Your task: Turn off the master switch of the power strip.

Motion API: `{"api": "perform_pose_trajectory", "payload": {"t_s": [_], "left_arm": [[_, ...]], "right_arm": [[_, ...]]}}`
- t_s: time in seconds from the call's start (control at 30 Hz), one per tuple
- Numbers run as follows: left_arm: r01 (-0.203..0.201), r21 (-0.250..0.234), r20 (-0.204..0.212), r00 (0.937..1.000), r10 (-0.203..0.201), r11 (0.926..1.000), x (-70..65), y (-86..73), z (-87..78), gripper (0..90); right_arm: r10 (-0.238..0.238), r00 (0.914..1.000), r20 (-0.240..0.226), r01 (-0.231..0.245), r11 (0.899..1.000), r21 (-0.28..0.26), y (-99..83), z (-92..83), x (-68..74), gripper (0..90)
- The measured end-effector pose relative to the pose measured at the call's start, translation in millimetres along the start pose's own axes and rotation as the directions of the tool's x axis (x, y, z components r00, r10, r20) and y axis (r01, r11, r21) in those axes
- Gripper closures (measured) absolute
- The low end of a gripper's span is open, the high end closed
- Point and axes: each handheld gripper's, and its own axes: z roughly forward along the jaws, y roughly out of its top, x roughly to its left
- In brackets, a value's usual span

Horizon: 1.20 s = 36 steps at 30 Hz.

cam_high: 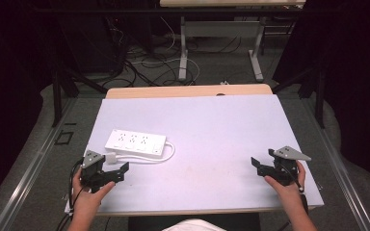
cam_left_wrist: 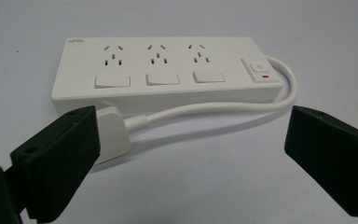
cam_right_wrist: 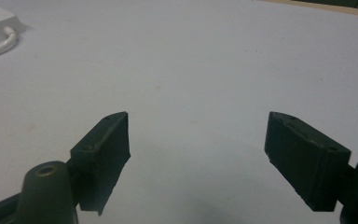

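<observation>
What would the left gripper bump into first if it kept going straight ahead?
Probably the white plug or its cord, lying just ahead of the open left gripper. The power strip sits right behind them. Depth is hard to judge.

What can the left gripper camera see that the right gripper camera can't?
Left gripper view alone: the power strip's top with three sockets, three white switches and a main switch with a red mark, plus the white plug lying by that gripper's open jaws.

Right gripper view alone: the right gripper, open over bare table, and a tan table edge at the far side.

Both: the white tabletop and the strip's looping white cable.
</observation>
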Motion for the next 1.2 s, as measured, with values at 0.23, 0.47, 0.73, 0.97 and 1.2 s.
{"api": "perform_pose_trajectory", "payload": {"t_s": [0.23,0.47,0.73,0.97,1.2], "left_arm": [[0.008,-0.004,-0.026,0.9996,-0.008,1.0000,4.1,4.5,-5.5,11.7],[-0.012,-0.007,-0.031,0.9995,0.012,0.9999,10.8,5.8,-3.7,16.7],[-0.033,-0.019,-0.026,0.9991,0.033,0.9993,9.2,10.0,-1.1,22.0],[-0.036,-0.011,-0.025,0.9991,0.035,0.9993,7.7,19.4,0.7,21.9],[-0.025,0.008,-0.013,0.9996,0.025,0.9996,6.7,27.9,1.2,23.5]], "right_arm": [[-0.009,1.0000,0.002,0.009,1.000,0.009,-0.7,0.3,2.0,21.5],[-0.015,0.9999,0.002,0.015,1.000,0.006,-2.0,-2.4,2.0,21.5],[-0.007,0.9999,0.012,0.007,1.000,0.003,-3.9,-5.5,1.6,21.6],[-0.001,0.9998,0.019,0.001,1.000,-0.003,-4.8,-5.0,1.1,21.5],[0.003,0.9998,0.021,-0.003,1.000,-0.003,-5.0,-5.2,0.9,21.5]]}}
